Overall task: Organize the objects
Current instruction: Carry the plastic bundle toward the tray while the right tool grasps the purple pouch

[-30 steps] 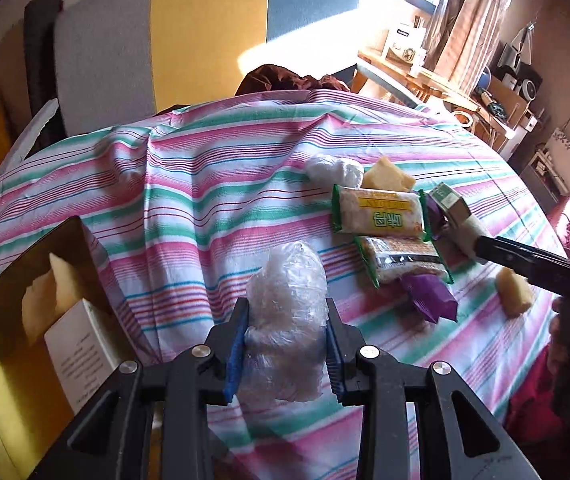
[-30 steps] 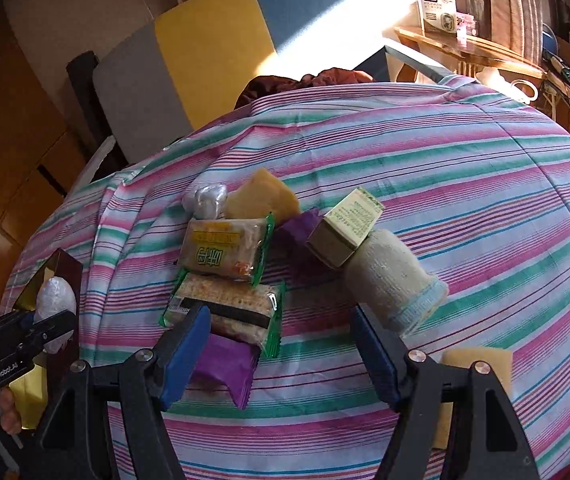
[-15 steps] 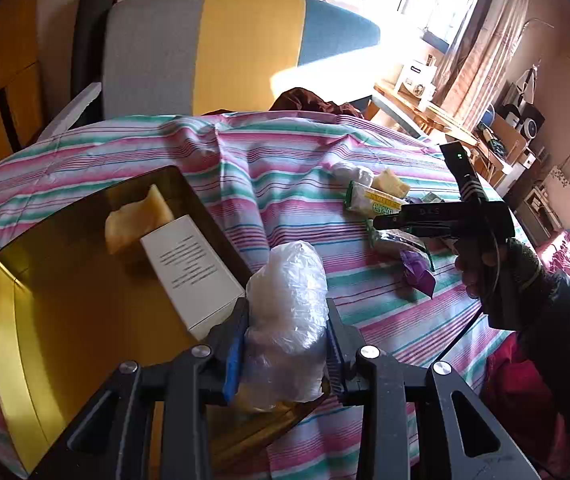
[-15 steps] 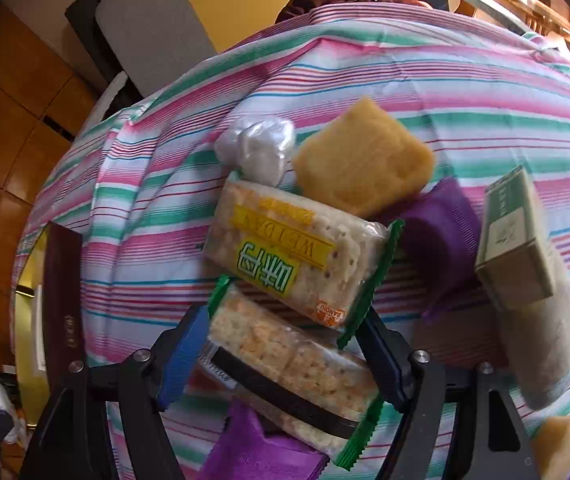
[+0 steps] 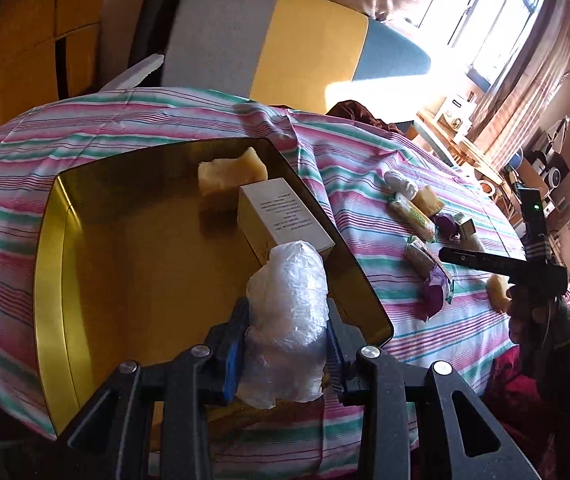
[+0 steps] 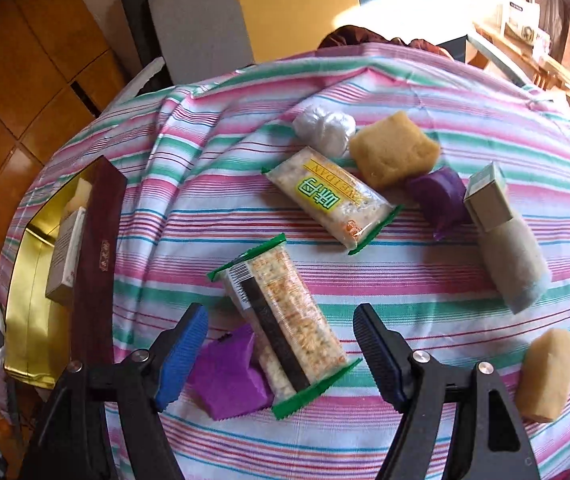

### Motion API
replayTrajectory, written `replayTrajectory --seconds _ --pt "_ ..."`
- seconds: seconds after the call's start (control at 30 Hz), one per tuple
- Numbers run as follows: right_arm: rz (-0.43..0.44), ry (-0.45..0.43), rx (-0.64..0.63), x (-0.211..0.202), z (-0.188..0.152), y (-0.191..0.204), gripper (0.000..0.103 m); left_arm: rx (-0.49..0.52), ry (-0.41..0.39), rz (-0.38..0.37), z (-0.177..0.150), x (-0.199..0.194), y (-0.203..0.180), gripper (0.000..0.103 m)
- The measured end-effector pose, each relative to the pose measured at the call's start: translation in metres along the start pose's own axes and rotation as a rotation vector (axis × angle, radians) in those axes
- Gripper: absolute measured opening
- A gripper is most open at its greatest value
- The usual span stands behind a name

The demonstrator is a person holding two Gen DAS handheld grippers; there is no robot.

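Plastic wad clamped in left tool; over tray.

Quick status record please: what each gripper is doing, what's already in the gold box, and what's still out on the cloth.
left gripper: shut on plastic bundle, held over the near edge of the gold box
right gripper: open, fingers either side of the near cracker pack, not closed on it
in box: white carton, yellow sponge
on cloth: second cracker pack, purple wrapper, purple pouch, small green carton, grey roll, big sponge, small sponge, white bundle
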State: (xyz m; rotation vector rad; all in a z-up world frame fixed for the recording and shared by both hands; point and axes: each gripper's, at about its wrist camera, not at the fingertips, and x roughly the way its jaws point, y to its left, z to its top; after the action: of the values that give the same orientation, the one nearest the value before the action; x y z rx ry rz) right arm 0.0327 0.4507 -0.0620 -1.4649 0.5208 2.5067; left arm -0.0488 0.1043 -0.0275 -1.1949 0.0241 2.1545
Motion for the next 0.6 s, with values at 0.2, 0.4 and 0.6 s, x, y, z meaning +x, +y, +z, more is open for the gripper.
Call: replayTrajectory --seconds 0.2,0.4,0.6 --pt "0.02 0.009 -0.135 -0.016 -0.022 0.031 0.059 -0.025 -0.016 -0.003 -0.008 -0.009 0.008 0.035" --pt "-0.069 0.05 -0.197 0.021 -0.035 0.048 0.043 -0.045 -0.018 0.024 -0.019 -0.017 0.018 0.035" --pt "-0.049 0.032 -0.208 0.031 -0.039 0.046 0.033 -0.127 -0.049 0.084 -0.015 -0.034 0.053 0.035"
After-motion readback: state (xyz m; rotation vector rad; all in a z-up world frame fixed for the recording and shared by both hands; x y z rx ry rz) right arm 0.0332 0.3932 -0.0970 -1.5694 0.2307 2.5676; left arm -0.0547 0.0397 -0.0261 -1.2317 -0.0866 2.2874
